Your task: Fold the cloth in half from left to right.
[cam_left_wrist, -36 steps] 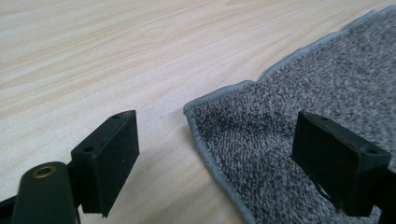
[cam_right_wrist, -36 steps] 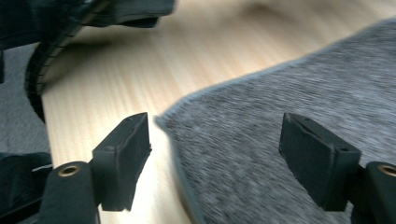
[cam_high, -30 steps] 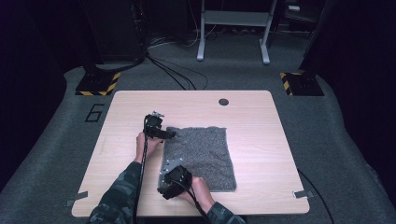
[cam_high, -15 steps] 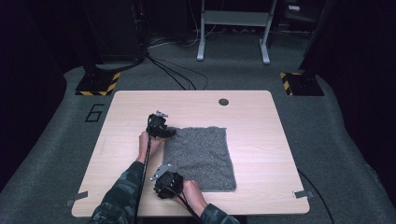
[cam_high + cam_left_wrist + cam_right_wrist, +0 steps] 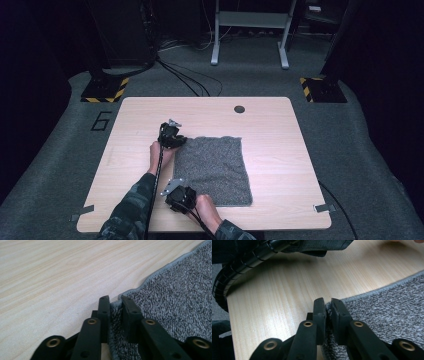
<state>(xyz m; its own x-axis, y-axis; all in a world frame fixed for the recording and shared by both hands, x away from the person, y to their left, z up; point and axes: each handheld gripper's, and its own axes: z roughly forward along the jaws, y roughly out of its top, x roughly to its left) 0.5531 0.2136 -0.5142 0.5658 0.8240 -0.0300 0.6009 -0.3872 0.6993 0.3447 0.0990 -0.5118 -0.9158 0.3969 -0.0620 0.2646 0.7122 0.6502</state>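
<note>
**benchwatcher:** what's the setup look like right now? where's the cloth?

**me:** The grey towel [image 5: 214,169] lies flat on the wooden bench [image 5: 280,145], a bit toward the near edge and roughly centred between the left and right edges. Its near edge runs close to the bench's near edge. It's a speckled grey terry thing with a stitched hem all around.

**benchwatcher:** and your grippers?

**me:** Both are on the towel's left side. My left gripper [image 5: 171,136] is at the far-left corner of the towel. In the left gripper view the gripper [image 5: 115,302] is clamped onto that corner, with the hem pinched up between the two black jaws and the fabric bunched a little where it rises off the wood. My right gripper [image 5: 179,196] is at the near-left corner, not far from the bench's near edge. In the right gripper view it [image 5: 327,303] is clenched on that corner too, a thin fold of terry squeezed between the jaws.

**benchwatcher:** anything else on the bench?

**me:** Just a small dark round cap [image 5: 239,109] near the far edge, well apart from the towel. My camo sleeve [image 5: 131,210] comes in over the near edge on the left.
</note>
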